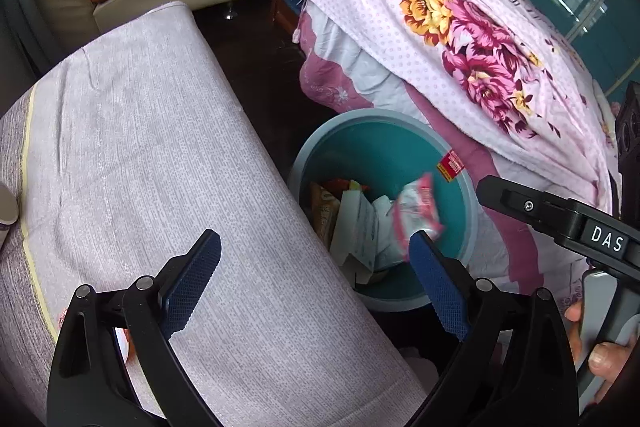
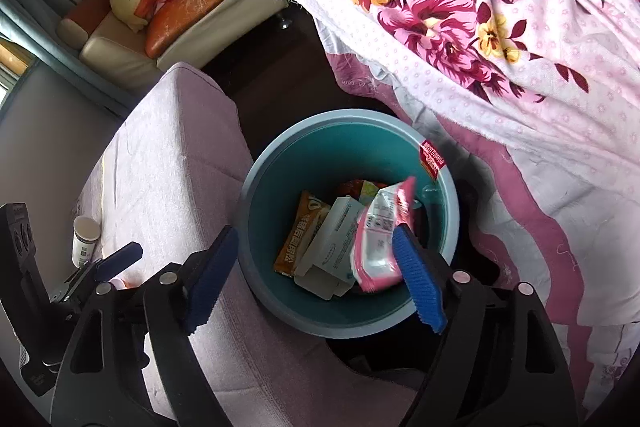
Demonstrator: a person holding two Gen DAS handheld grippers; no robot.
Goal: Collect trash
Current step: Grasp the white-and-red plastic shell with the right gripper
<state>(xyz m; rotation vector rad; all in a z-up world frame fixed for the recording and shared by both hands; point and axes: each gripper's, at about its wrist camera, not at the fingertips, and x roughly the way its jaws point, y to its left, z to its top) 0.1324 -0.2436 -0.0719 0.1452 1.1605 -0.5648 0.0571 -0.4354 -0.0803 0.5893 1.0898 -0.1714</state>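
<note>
A teal trash bin (image 2: pixel 348 143) stands on the dark floor between a cushioned bench and a bed; it also shows in the left wrist view (image 1: pixel 384 131). Inside lie an orange snack packet (image 2: pixel 300 239), a white carton (image 2: pixel 332 243) and other wrappers. A pink-and-white wrapper (image 2: pixel 376 239) is over the bin beside my right gripper's blue pad, blurred, also in the left wrist view (image 1: pixel 416 211). My right gripper (image 2: pixel 316 275) is open above the bin. My left gripper (image 1: pixel 316 279) is open and empty over the bench edge.
The bench has a pale lilac cover (image 1: pixel 152 155). A white bottle (image 2: pixel 84 239) stands on it at the left. A floral pink bedspread (image 2: pixel 500 27) hangs at the right. A cream and orange sofa (image 2: pixel 180 27) is at the back.
</note>
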